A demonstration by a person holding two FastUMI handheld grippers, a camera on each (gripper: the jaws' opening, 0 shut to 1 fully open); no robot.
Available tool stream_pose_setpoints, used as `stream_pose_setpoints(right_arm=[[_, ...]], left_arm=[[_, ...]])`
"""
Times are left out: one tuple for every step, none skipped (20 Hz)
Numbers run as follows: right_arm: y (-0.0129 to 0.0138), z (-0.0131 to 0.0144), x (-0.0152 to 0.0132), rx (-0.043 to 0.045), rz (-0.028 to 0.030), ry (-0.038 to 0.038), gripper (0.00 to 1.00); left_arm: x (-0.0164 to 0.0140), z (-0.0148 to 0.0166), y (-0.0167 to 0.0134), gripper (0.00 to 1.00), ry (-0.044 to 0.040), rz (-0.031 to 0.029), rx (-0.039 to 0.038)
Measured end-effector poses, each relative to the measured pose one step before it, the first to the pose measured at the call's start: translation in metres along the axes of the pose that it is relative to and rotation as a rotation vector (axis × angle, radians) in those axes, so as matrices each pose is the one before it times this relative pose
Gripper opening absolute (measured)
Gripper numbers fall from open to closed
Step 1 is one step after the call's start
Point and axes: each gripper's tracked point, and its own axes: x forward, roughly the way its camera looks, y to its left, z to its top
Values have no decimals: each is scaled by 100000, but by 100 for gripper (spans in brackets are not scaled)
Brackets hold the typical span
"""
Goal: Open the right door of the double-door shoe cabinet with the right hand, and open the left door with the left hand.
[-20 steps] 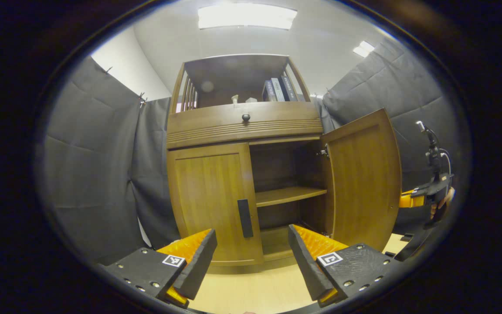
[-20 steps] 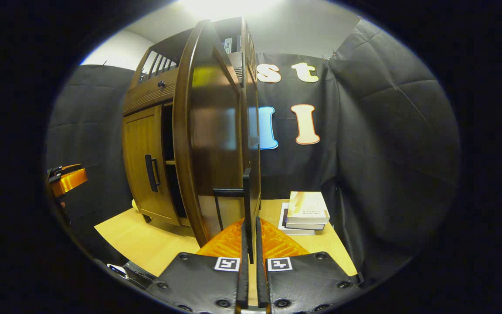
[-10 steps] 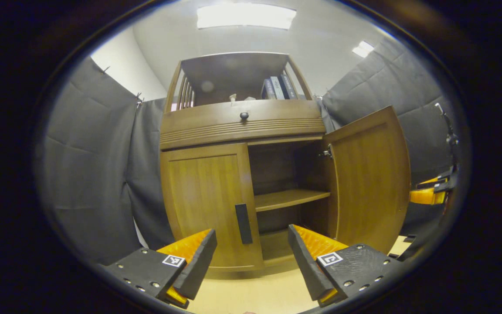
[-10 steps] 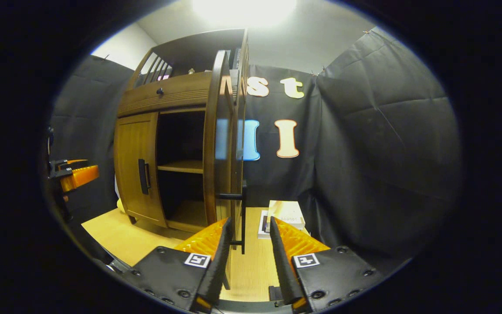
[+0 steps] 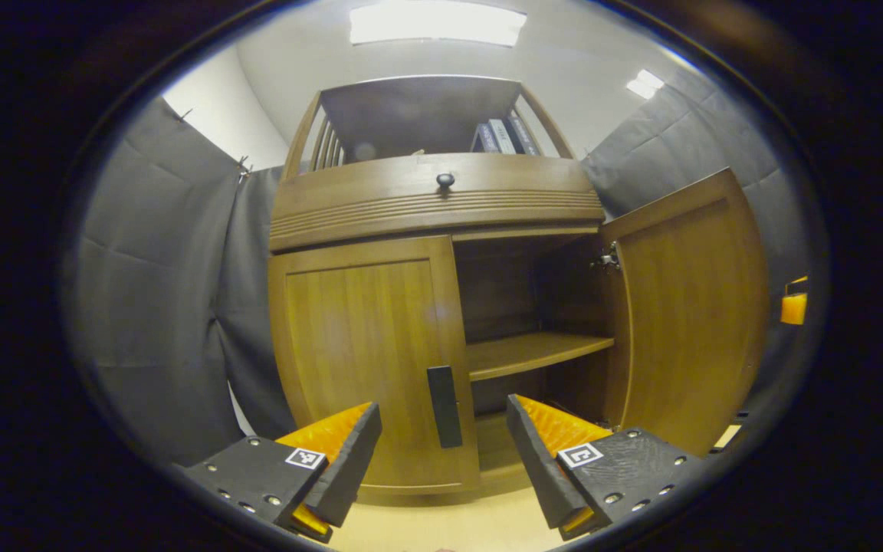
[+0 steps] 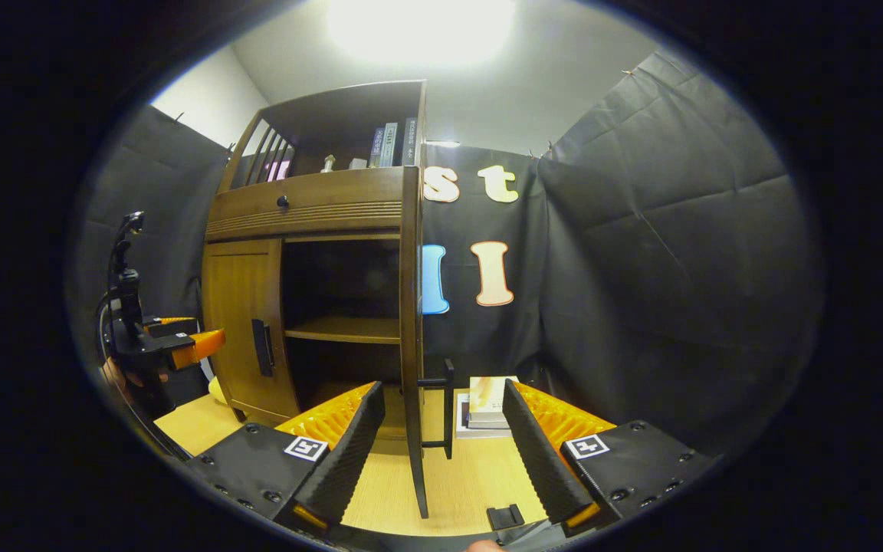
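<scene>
Shoe cabinet point(image 5: 426, 207) stands on the table point(image 6: 457, 483) toward its back edge; right door point(image 5: 687, 307) swung wide, left door point(image 5: 365, 353) shut with its dark handle point(image 5: 444, 406) untouched. Left tongs point(image 5: 441, 452) spread, pointed at that handle, not touching. Right tongs point(image 6: 441, 452) spread, straddling the right door's edge and handle point(image 6: 445, 406), no contact; book stack point(image 6: 487, 400) on the table behind it.

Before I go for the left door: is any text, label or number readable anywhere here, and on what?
No text can be read.
Upright books: spine print too small.
Stack of books: cover print blurred.
Square markers: patterns, no words or numbers.
</scene>
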Motion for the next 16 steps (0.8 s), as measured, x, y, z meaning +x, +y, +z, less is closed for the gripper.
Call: stream_pose_setpoints(right_arm=[[437, -59, -80, 87, 181, -32, 97], [404, -23, -22, 206, 128, 220, 97], [123, -227, 42, -120, -696, 518, 92], [52, -105, 9, -330, -831, 520, 92], [219, -63, -36, -272, -847, 9, 93], [149, 31, 25, -25, -764, 105, 97], [46, -127, 25, 278, -808, 210, 93], [96, -51, 0, 361, -600, 258, 93], [66, -88, 71, 240, -653, 293, 93], [23, -121, 132, -75, -848, 715, 93], [-35, -283, 126, -198, -926, 660, 93], [-55, -184, 39, -86, -978, 661, 93], [-5, -252, 79, 87, -713, 692, 93], [95, -269, 117, 214, -704, 1318, 93], [57, -402, 114, 51, -492, 1235, 93], [167, -152, 97, -384, -557, 907, 93]], left_arm=[[312, -252, 134, 94, 501, -121, -225], [378, -166, 17, 94, 901, -112, -507], [311, -276, -67, 95, 960, -686, -709], [228, -107, -67, 95, 736, -506, -539], [208, -269, -33, 95, 361, -300, -280], [428, -88, -40, 95, 93, -294, -99], [198, -197, 120, 95, -84, -69, -15], [386, -83, -113, 95, -525, -255, -447], [315, -260, -45, 94, 330, -393, -356], [301, -217, -59, 94, 472, -155, -135], [106, -337, 132, 95, 814, 238, 50], [236, -189, -9, 94, 878, 214, -23], [172, -256, 177, 94, 576, 859, -188], [333, -123, 38, 94, 390, 754, -568], [176, -332, -23, 94, 707, 281, -796], [206, -266, -107, 95, 1056, 153, -742]])
